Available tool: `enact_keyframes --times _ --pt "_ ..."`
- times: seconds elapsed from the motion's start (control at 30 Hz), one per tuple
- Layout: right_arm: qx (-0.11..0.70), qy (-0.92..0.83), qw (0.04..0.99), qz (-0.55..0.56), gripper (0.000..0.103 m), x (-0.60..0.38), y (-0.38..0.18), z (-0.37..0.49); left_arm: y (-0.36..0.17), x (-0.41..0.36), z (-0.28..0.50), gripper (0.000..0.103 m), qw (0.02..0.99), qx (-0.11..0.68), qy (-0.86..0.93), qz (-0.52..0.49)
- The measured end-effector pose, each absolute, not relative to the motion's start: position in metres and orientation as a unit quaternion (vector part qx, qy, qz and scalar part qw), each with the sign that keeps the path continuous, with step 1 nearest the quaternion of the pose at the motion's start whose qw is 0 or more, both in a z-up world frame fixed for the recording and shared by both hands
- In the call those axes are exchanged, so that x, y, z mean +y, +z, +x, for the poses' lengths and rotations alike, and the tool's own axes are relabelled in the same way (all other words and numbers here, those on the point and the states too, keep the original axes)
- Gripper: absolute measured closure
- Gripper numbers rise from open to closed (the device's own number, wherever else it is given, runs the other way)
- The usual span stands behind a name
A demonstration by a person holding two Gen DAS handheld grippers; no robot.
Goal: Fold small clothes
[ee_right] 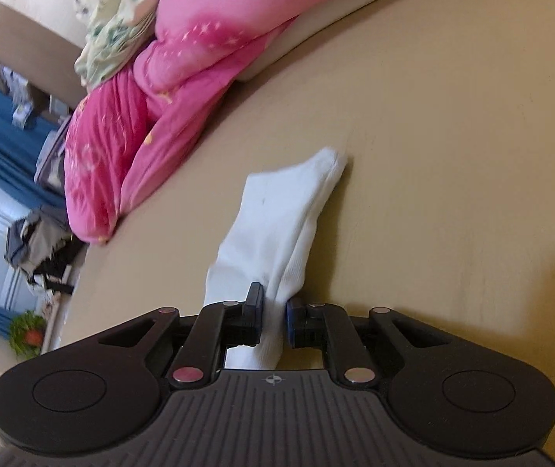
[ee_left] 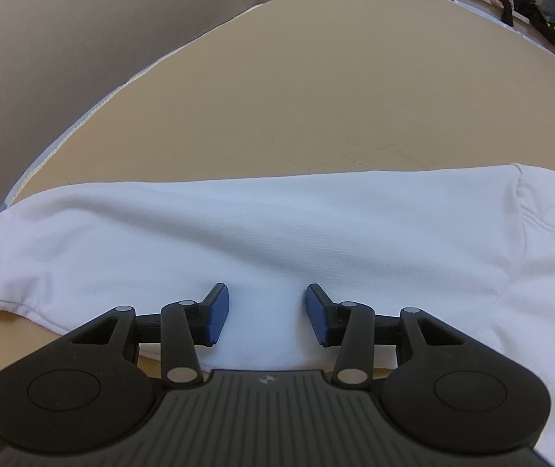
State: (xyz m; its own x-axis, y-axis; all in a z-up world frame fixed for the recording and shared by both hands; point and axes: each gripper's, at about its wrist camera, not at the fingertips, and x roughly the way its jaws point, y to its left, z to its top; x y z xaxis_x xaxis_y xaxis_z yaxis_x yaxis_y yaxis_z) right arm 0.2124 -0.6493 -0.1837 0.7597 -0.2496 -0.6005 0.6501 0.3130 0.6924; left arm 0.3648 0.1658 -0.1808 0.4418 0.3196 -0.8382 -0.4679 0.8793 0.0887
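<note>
Your right gripper (ee_right: 274, 317) pinches the white sock (ee_right: 277, 225); your left gripper (ee_left: 267, 313) hovers half-open and empty over the white shirt (ee_left: 277, 225). Next, lay the sock flat.

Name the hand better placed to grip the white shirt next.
Left, probably. The left gripper hovers open right over the white shirt, while the right gripper is shut on a white sock.

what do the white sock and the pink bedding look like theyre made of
Sock: looks like knit cotton or a cotton blend, matte, with fine ribbing showing near the right gripper that pinches it. Pink bedding: thin woven fabric with a slight sheen, creased and puffy, so probably a filled quilt; the fibre can't be told.
</note>
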Motion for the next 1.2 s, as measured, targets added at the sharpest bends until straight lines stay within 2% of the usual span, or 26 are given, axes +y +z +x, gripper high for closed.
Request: enact_keyframes --times 0.07,0.17,0.33,0.4,0.47,0.53,0.63,0.8,1.03,1.13,1.2 --pt "0.186 -0.291 0.793 0.502 0.099 -0.659 -0.178 0.207 -0.183 0.163 0.362 0.053 0.847 0.471 0.233 -0.075" --pt "0.118 -0.311 0.807 0.488 0.1 -0.668 -0.165 0.194 -0.185 0.159 0.36 0.053 0.848 0.47 0.234 -0.072" --pt "0.171 -0.383 0.765 0.489 0.101 -0.673 -0.179 0.189 -0.184 0.159 0.358 0.053 0.85 0.471 0.226 -0.075" --pt "0.189 -0.408 0.765 0.461 0.086 -0.665 -0.16 0.19 -0.178 0.161 0.355 0.053 0.85 0.47 0.219 -0.094" --pt "0.16 -0.447 0.765 0.436 0.077 -0.65 -0.13 0.18 -0.167 0.162 0.346 0.053 0.854 0.46 0.214 -0.115" --pt "0.15 -0.457 0.773 0.413 0.077 -0.63 -0.097 0.174 -0.149 0.156 0.332 0.053 0.863 0.446 0.204 -0.118" --pt "0.162 -0.37 0.827 0.392 0.077 -0.582 -0.048 0.17 -0.114 0.144 0.3 0.053 0.881 0.419 0.17 -0.138" --pt "0.262 -0.156 0.882 0.36 0.077 -0.467 -0.011 0.133 -0.095 0.115 0.224 0.053 0.88 0.427 0.096 -0.186" --pt "0.46 -0.028 0.832 0.307 0.076 -0.349 -0.072 0.06 -0.149 0.086 0.138 0.056 0.83 0.524 0.074 -0.176" --pt "0.518 -0.029 0.817 0.251 0.076 -0.326 -0.1 0.042 -0.177 0.086 0.116 0.064 0.796 0.576 0.087 -0.163" --pt "0.539 -0.012 0.811 0.228 0.075 -0.32 -0.11 0.041 -0.182 0.095 0.107 0.072 0.795 0.58 0.077 -0.16"
